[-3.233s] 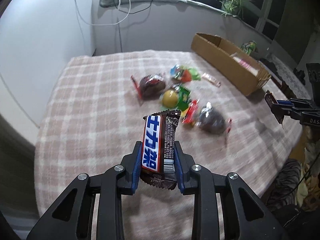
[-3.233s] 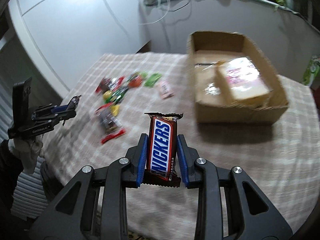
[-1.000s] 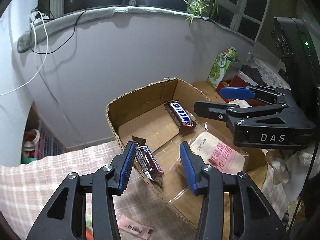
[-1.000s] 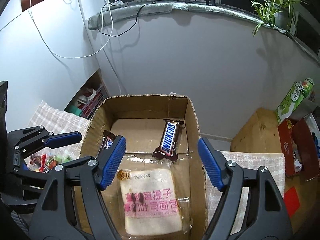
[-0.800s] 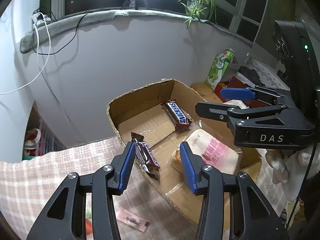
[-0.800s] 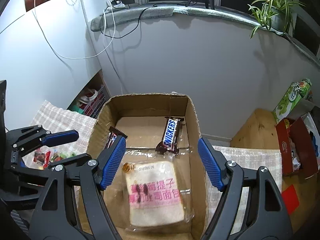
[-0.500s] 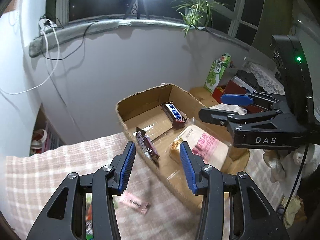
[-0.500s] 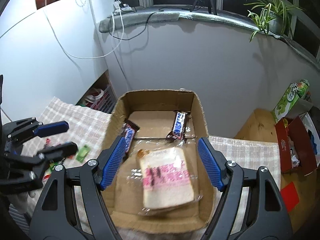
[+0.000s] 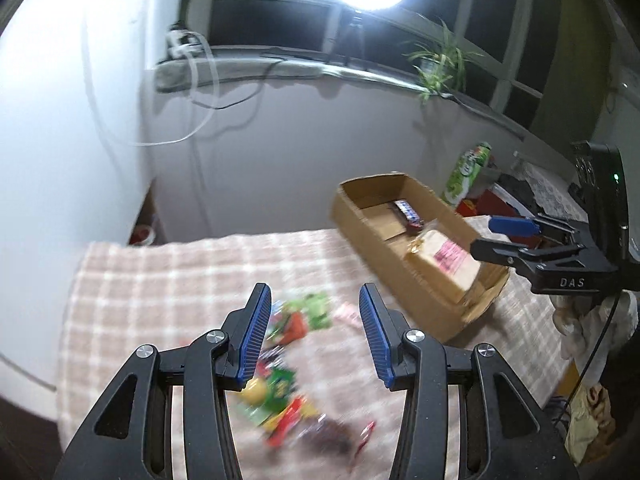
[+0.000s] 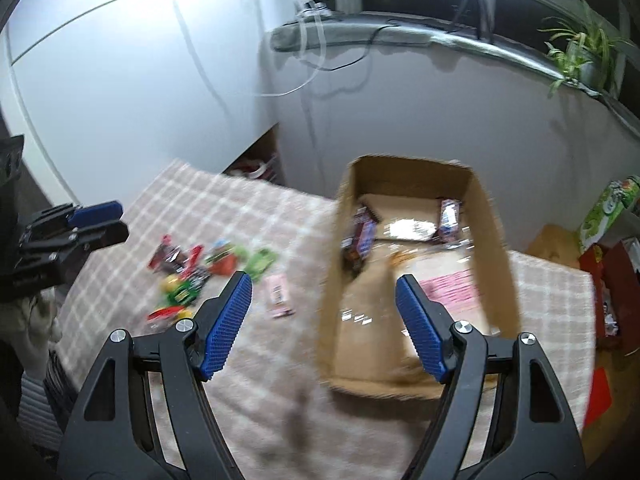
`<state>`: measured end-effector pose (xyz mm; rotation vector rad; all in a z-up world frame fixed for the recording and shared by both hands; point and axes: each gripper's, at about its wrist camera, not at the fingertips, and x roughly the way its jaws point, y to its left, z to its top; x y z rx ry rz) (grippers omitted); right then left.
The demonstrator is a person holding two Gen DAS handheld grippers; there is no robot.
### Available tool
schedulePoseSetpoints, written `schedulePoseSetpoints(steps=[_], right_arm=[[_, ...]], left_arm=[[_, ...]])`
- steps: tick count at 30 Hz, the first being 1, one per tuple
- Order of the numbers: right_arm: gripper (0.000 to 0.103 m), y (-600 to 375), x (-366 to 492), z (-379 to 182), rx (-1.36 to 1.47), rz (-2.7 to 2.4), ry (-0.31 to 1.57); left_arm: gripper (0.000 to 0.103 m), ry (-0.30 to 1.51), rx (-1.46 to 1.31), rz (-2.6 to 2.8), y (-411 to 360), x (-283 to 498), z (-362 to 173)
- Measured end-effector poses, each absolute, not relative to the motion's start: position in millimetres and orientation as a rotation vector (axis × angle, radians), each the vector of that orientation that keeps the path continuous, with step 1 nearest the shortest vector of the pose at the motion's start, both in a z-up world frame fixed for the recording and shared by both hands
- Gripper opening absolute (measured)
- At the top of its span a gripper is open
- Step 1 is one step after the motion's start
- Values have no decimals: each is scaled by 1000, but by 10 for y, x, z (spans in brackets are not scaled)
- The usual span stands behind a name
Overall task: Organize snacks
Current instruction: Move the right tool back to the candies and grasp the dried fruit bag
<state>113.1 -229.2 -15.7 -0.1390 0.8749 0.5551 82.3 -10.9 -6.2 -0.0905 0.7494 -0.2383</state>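
A cardboard box (image 9: 408, 280) (image 10: 332, 280) stands on the checked tablecloth and holds two Snickers bars (image 10: 362, 238) (image 10: 449, 214) and a wrapped slice of bread (image 9: 444, 258). Several loose snacks (image 9: 288, 360) (image 10: 192, 268) lie in a blurred heap to the box's left. My left gripper (image 9: 312, 336) hangs open and empty above that heap. My right gripper (image 10: 324, 326) is open and empty over the box's near left wall. Each gripper shows at the edge of the other's view: the right gripper (image 9: 520, 236) and the left gripper (image 10: 80, 222).
A pink sachet (image 10: 278, 294) lies between the heap and the box. Beyond the table's far edge rise a white wall and a sill with cables and a plant (image 10: 580, 52). A green carton (image 10: 604, 208) and a red box (image 10: 616, 276) stand to the right.
Both grippers have drawn back from the box towards the left, open and empty; the left one now looks down on the snack heap. The two bars and the bread stay in the box.
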Motion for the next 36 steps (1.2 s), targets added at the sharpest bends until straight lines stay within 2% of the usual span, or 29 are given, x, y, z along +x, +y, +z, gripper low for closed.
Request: schedulePoseSetpoints(steps=[10, 19, 29, 31, 33, 36], right_arm=[[77, -1621, 641, -490, -195, 688, 927], [77, -1259, 467, -857, -252, 741, 953], [77, -960, 391, -1117, -337, 780, 961], [72, -936, 385, -1140, -358, 775, 960], [56, -939, 416, -1170, -353, 778, 978], [48, -989, 482, -1211, -325, 778, 1009]], left_arm=[[45, 743, -166, -203, 342, 574, -307], [45, 748, -310, -198, 633, 722, -694], [44, 810, -213, -225, 561, 685, -919], [36, 821, -219, -248, 575, 639, -966], [35, 834, -208, -267, 560, 606, -1006], [35, 848, -206, -311, 532, 537, -1029]])
